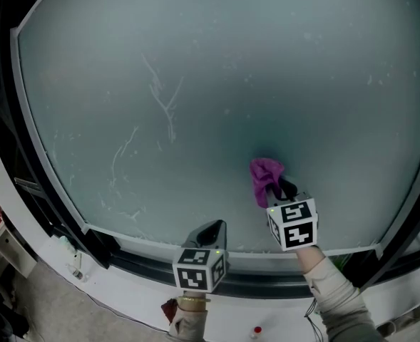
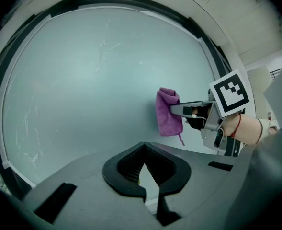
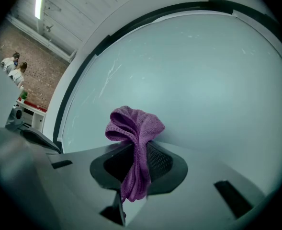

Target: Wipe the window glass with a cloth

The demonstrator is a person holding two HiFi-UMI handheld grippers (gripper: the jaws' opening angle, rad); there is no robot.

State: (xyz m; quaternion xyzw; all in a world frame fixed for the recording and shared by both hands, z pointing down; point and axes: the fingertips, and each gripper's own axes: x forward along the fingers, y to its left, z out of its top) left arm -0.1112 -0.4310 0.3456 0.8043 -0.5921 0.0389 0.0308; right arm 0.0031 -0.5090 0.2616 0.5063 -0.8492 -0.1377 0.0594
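Observation:
The frosted window glass (image 1: 231,77) fills most of the head view. A purple cloth (image 1: 265,177) is bunched against its lower right part. My right gripper (image 1: 281,189) is shut on that cloth; in the right gripper view the cloth (image 3: 133,126) bulges past the jaw tips onto the glass (image 3: 203,80) and a strip hangs down between the jaws of the right gripper (image 3: 137,146). My left gripper (image 1: 210,231) sits lower left of it, near the bottom frame, shut with nothing in it. In the left gripper view, the left gripper (image 2: 143,150) faces the glass, with the cloth (image 2: 168,113) off to its right.
Faint streak marks (image 1: 163,98) cross the upper left of the pane. A dark window frame (image 1: 49,191) rims the glass, with a white sill (image 1: 67,251) below. Beyond the frame in the right gripper view are a brick wall (image 3: 40,66) and people (image 3: 14,66).

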